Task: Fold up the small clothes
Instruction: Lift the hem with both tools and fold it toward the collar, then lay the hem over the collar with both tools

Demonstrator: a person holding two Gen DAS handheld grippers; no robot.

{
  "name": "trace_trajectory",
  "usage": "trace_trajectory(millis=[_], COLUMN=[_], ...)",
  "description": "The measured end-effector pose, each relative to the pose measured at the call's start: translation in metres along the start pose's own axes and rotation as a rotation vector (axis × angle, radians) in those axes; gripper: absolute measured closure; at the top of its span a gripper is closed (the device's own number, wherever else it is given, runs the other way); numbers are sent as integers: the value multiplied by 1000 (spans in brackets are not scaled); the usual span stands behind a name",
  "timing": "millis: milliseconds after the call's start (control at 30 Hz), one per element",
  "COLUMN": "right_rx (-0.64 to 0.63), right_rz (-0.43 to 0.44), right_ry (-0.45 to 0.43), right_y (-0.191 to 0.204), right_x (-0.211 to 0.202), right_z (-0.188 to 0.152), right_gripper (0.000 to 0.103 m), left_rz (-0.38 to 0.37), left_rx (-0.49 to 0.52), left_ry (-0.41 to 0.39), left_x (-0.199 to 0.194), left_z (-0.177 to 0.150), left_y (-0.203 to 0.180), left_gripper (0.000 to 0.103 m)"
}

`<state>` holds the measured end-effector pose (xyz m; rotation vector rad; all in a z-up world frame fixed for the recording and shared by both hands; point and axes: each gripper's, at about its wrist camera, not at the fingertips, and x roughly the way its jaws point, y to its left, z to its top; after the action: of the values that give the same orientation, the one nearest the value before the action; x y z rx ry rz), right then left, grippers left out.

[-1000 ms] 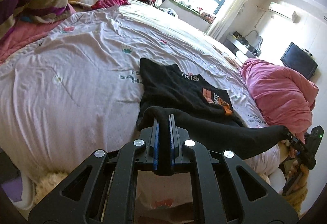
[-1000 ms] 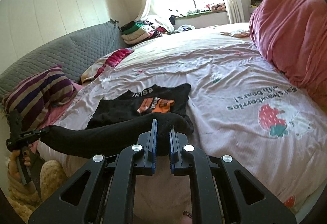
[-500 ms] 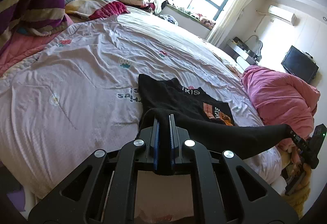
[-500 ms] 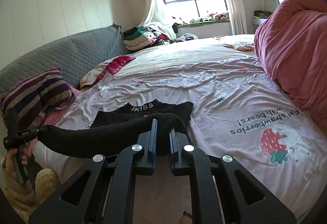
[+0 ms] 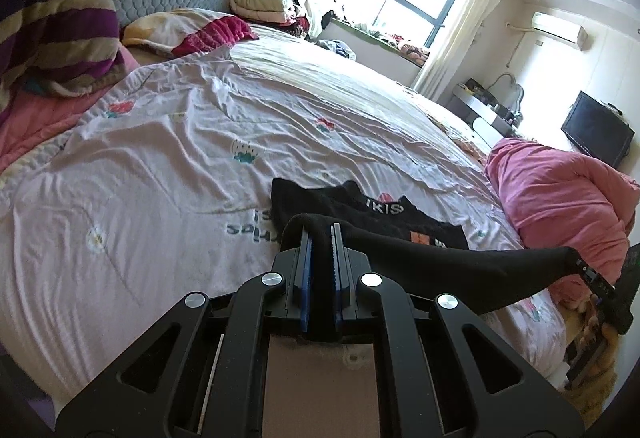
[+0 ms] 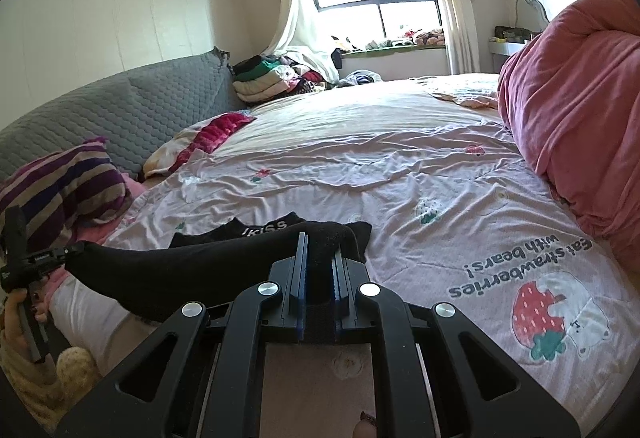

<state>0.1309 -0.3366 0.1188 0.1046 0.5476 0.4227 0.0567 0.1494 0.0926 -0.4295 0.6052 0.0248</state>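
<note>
- A black T-shirt (image 5: 360, 210) is spread on the pink bedsheet (image 5: 168, 166) at frame centre.
- Its lifted near edge is clamped by the left gripper (image 5: 319, 238) and right gripper (image 6: 319, 246), stretched between them.

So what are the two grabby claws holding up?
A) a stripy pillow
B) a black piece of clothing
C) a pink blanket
B: the left gripper and the right gripper each pinch one end of the black garment, stretched between them above the bed.
</note>
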Motion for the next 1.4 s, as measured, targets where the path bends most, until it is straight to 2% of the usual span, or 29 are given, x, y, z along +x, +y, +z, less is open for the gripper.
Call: trace_trajectory(millis=[500, 767, 1067, 1133, 1233, 1333, 1400], right_rx=[6, 26, 23, 17, 20, 15, 8], right_rz=[-30, -31, -51, -67, -78, -87, -94], right_ry=[72, 130, 156, 166, 168, 154, 136], right_y=[-14, -24, -28, -29, -30, -31, -30], right_x=[77, 114, 144, 150, 152, 148, 143], right_z=[8, -4, -6, -8, -10, -9, -9], right_gripper=[95, 95, 94, 91, 82, 81, 77], left_rz=[78, 112, 126, 135, 154, 150, 139], left_rx=[-7, -15, -22, -11, 15, 22, 34], left_ry=[33, 68, 77, 72, 47, 25, 10], left_x=[71, 107, 134, 135, 129, 120, 112], left_z=[21, 15, 8, 9, 10, 13, 13], left_y=[8, 20, 29, 28, 24, 22, 18], left_gripper=[100, 100, 99, 96, 84, 82, 82])
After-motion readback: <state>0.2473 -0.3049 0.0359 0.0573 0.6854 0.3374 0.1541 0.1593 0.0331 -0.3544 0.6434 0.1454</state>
